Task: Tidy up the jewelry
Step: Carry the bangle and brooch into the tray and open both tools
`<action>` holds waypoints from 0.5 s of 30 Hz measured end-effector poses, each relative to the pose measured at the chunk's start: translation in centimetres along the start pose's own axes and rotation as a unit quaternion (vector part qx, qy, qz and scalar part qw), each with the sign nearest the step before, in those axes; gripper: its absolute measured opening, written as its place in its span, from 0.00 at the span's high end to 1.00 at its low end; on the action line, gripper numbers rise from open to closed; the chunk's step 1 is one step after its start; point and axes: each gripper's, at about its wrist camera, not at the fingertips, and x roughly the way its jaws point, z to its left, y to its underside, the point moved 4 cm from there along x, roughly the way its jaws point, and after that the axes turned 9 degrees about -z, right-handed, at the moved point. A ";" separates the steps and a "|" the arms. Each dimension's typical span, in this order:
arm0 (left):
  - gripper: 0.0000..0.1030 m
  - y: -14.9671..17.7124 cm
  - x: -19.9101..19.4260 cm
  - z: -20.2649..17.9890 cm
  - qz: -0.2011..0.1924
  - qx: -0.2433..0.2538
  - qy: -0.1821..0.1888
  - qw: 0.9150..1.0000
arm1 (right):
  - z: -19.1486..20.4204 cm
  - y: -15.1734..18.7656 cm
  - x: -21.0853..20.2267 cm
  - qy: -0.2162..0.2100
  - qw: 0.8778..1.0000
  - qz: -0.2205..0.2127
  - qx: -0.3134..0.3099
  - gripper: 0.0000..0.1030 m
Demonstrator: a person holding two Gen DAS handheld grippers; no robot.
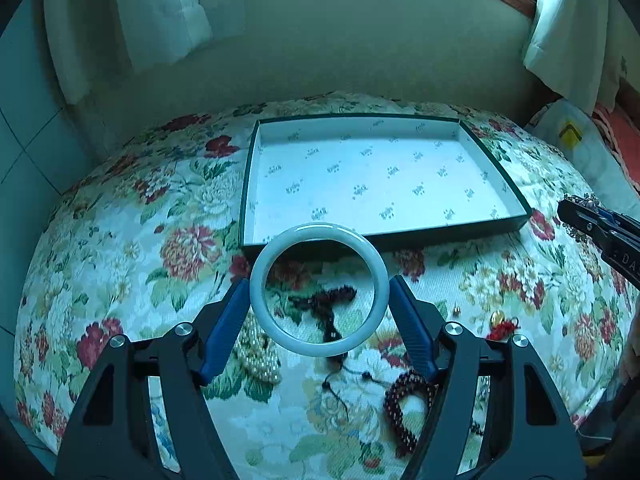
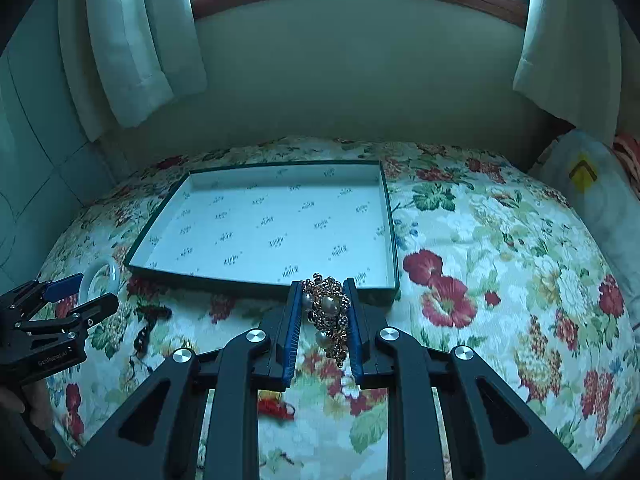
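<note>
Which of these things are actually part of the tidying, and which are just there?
Part of the job: jade bangle in left gripper; pearl brooch in right gripper; box tray; pearl strand; red bead bracelet.

Just there: floral cloth, curtains, plastic bag.

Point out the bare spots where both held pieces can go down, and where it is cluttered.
The whole floor of the shallow dark-rimmed white box is free. Bare floral cloth lies right of the box. Crowded: the cloth before the box, with pearl strand, dark bead strings and red bead bracelet.
</note>
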 end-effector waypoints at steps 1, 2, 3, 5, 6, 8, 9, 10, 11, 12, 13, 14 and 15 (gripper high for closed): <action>0.32 -0.8 0.5 0.0 -0.005 0.001 -0.001 1.000 | -0.1 -0.7 0.5 -0.001 1.000 -0.005 0.000 0.80; 0.32 -1.7 0.9 0.0 -0.009 0.002 -0.001 1.000 | -0.1 -1.5 0.9 -0.002 1.000 -0.009 0.001 0.80; 0.32 -2.6 1.5 0.0 -0.014 0.001 -0.002 1.000 | 0.0 -2.3 1.4 -0.003 1.000 -0.015 0.001 0.80; 0.32 -4.3 2.5 0.1 -0.021 -0.002 -0.001 1.000 | 0.0 -3.8 2.4 -0.007 1.000 -0.026 0.002 0.80; 0.32 -5.1 3.0 0.2 -0.025 -0.003 -0.001 1.000 | 0.1 -4.5 3.0 -0.007 1.000 -0.030 0.003 0.80; 0.32 -6.6 4.3 0.2 -0.034 -0.004 -0.002 0.999 | 0.1 -5.7 4.2 -0.011 0.999 -0.036 0.005 0.80; 0.32 -7.2 5.1 0.2 -0.036 -0.003 -0.003 0.999 | 0.2 -6.0 4.9 -0.012 0.999 -0.037 0.005 0.80; 0.32 -7.5 5.8 0.1 -0.036 -0.004 -0.004 0.999 | 0.3 -6.3 5.7 -0.012 0.999 -0.036 0.004 0.80; 0.32 -7.7 6.7 0.1 -0.034 -0.005 -0.003 0.999 | 0.3 -6.2 6.5 -0.013 0.999 -0.031 0.003 0.80; 0.32 -7.7 7.6 0.0 -0.029 -0.006 -0.003 1.000 | 0.3 -6.0 7.5 -0.014 1.000 -0.023 0.004 0.80; 0.32 -7.6 8.7 0.0 -0.020 -0.006 -0.003 1.000 | 0.3 -5.6 8.4 -0.015 1.000 -0.013 0.004 0.80; 0.32 -7.2 9.5 -0.1 -0.012 -0.007 -0.002 1.000 | 0.2 -5.1 9.4 -0.014 1.000 -0.001 0.003 0.80; 0.32 -6.8 10.4 -0.2 -0.003 -0.006 -0.001 1.000 | 0.1 -4.5 10.3 -0.012 1.000 0.012 0.002 0.80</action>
